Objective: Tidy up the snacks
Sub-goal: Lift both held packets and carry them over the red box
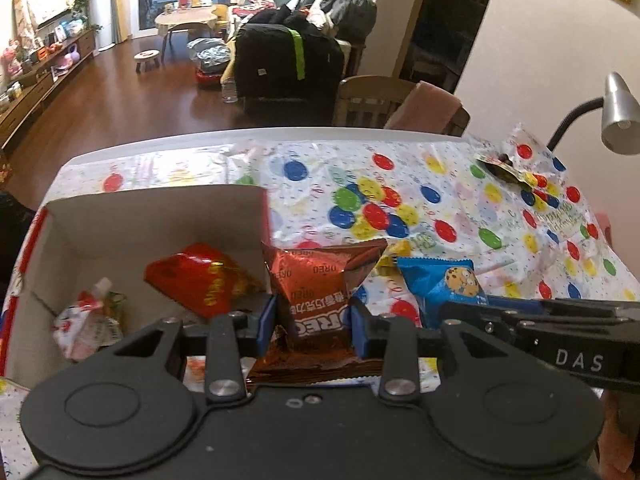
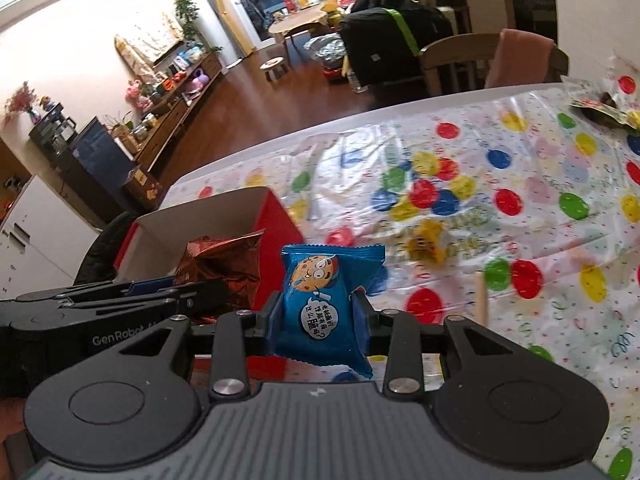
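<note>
My left gripper [image 1: 313, 326] is shut on a brown Oreo packet [image 1: 316, 288], held above the right wall of a red-sided cardboard box [image 1: 160, 216]. Inside the box lie a red foil packet [image 1: 200, 276] and a white-and-red pouch [image 1: 90, 320]. My right gripper [image 2: 316, 322] is shut on a blue cookie packet [image 2: 324, 308], held just right of the box [image 2: 276, 216]. The same blue packet [image 1: 440, 284] shows in the left wrist view beside the Oreo packet, and the brown packet [image 2: 222, 268] appears left of it in the right wrist view.
The table [image 1: 400, 208] wears a dotted plastic cloth. A small yellow wrapper [image 2: 426, 246] lies on the cloth past the right gripper. An opened wrapper [image 1: 504, 164] lies at the far right by a silver lamp [image 1: 618, 116]. A wooden chair [image 1: 372, 100] stands behind the table.
</note>
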Demonstrator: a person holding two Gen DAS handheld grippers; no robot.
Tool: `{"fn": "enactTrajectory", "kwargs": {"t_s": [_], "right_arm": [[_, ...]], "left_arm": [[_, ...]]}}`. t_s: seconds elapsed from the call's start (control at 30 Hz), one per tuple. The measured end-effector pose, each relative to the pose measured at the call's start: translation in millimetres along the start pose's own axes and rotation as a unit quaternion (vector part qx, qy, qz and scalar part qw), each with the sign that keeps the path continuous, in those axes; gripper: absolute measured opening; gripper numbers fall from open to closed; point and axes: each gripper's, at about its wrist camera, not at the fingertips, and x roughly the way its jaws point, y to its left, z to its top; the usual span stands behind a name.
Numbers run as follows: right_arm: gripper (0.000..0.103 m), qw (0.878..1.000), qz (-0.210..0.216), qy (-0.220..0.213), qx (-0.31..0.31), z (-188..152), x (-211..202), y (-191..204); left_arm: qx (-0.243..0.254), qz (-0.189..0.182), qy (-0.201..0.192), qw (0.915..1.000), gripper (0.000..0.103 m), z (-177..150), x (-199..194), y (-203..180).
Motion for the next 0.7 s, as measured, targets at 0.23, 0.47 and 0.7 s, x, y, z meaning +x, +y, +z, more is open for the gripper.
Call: {"fn": "enactTrajectory", "kwargs": {"t_s": [0.23,0.47,0.7], "right_arm": [[0.035,1.000,0.010,0.005,-0.029,-2.9,16.1,44.6],[0.035,0.998,0.018,0.012,-0.053,-3.1,37.3,84.3],[0.035,0.997,0.010,0.026,-0.078,-4.0,67.0,115.2]], "left_arm": [[-0.017,0.016,-0.009,0.9997,0.036,-1.8,-13.1,41.1],[-0.031,0.038,-0.013,0.9987,0.036,-3.5,-22.0,87.0],[-0.043,0.064,-0.012,0.9969,0.036,-1.6,-15.9,127.0]]}}
